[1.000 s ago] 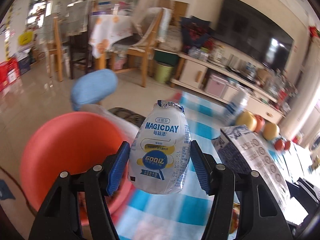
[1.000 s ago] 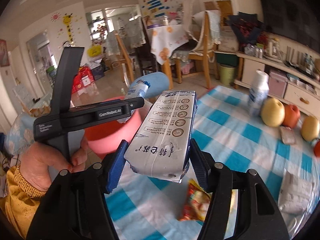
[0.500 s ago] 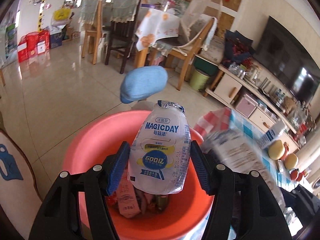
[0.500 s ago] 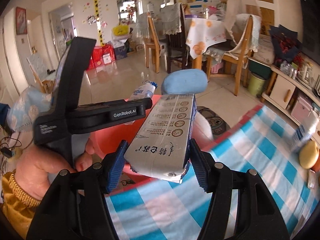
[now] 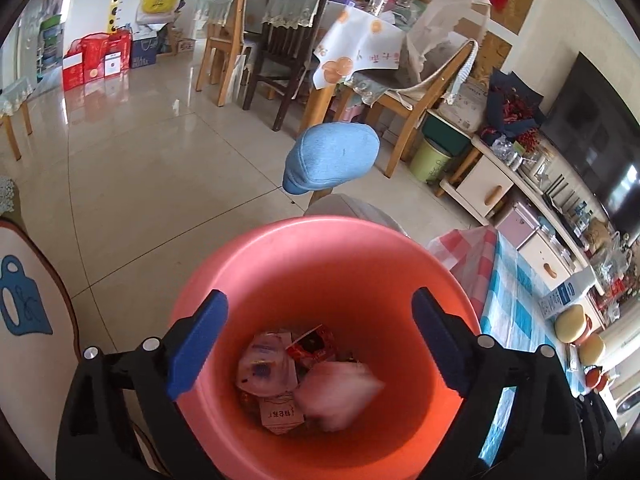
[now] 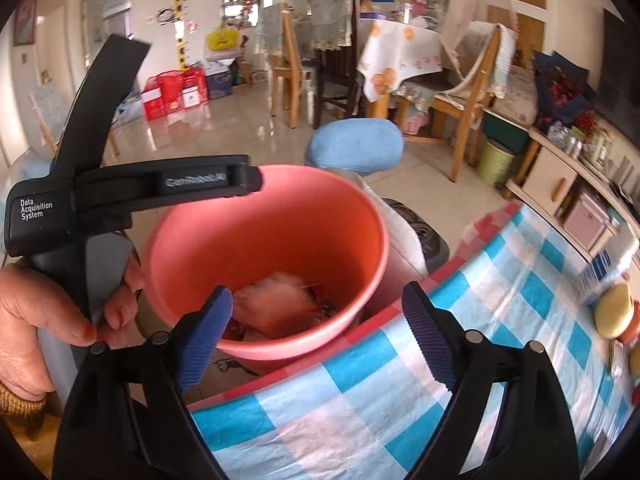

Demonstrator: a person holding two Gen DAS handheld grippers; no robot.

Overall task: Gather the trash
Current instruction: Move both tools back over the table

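An orange-red bucket (image 5: 280,264) stands on the floor beside the table and holds several pieces of trash, among them a blurred white packet (image 5: 340,392). My left gripper (image 5: 320,344) is open and empty right above the bucket's mouth. My right gripper (image 6: 316,336) is open and empty over the table edge next to the bucket (image 6: 320,208). A blurred pale carton (image 6: 276,308) lies inside it. The left gripper's black body (image 6: 132,192) shows in the right wrist view, above the bucket's left rim.
A blue-and-white checked tablecloth (image 6: 400,400) covers the table right of the bucket, with yellow fruit (image 6: 612,316) and a white-blue bottle (image 6: 596,276) on it. A blue cushioned stool (image 5: 332,156) stands behind the bucket. Chairs and a dining table (image 5: 360,48) stand farther back.
Both grippers have opened. The yogurt pouch has left the left gripper and the milk carton the right; both have dropped into the bucket. The left gripper has moved over the bucket.
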